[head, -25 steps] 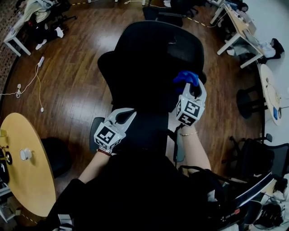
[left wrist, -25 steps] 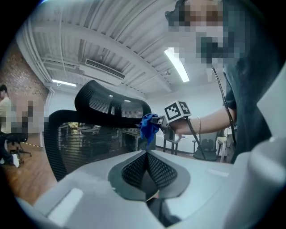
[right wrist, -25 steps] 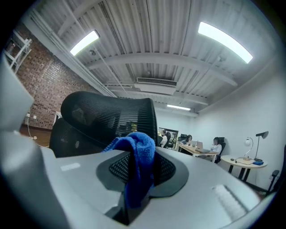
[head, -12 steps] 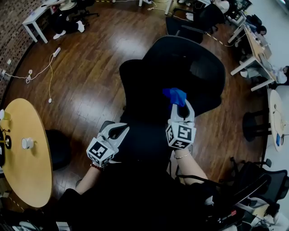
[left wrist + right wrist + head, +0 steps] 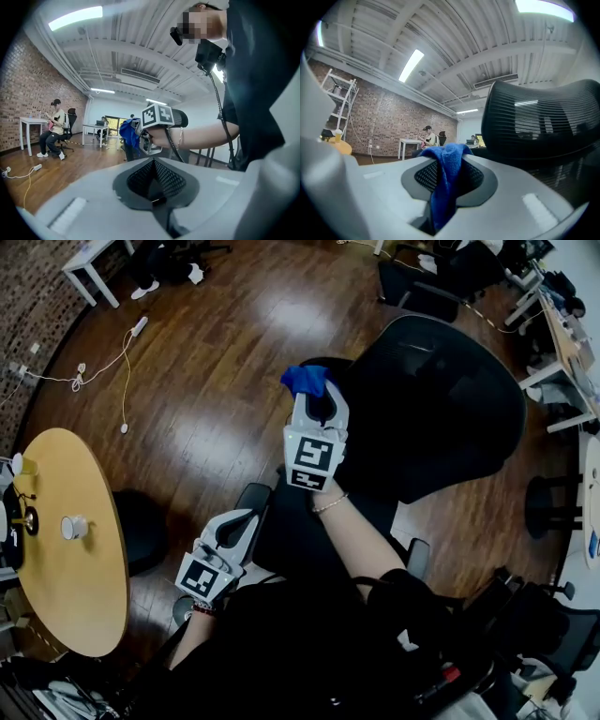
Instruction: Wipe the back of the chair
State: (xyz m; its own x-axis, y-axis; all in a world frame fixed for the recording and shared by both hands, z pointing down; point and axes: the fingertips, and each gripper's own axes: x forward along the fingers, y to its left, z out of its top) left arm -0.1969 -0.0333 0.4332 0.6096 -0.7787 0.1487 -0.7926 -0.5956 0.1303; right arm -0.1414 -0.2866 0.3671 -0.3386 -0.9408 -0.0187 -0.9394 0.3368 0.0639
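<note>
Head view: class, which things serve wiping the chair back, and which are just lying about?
In use: black mesh office chair, blue cloth, right gripper clamping it.
Lying about: round yellow wooden table, white power strip on the floor, shut, empty left gripper.

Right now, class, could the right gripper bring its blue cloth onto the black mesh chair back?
Probably yes. The right gripper holds the blue cloth in its fingers, and the black mesh chair back stands close beside it with nothing between them.
</note>
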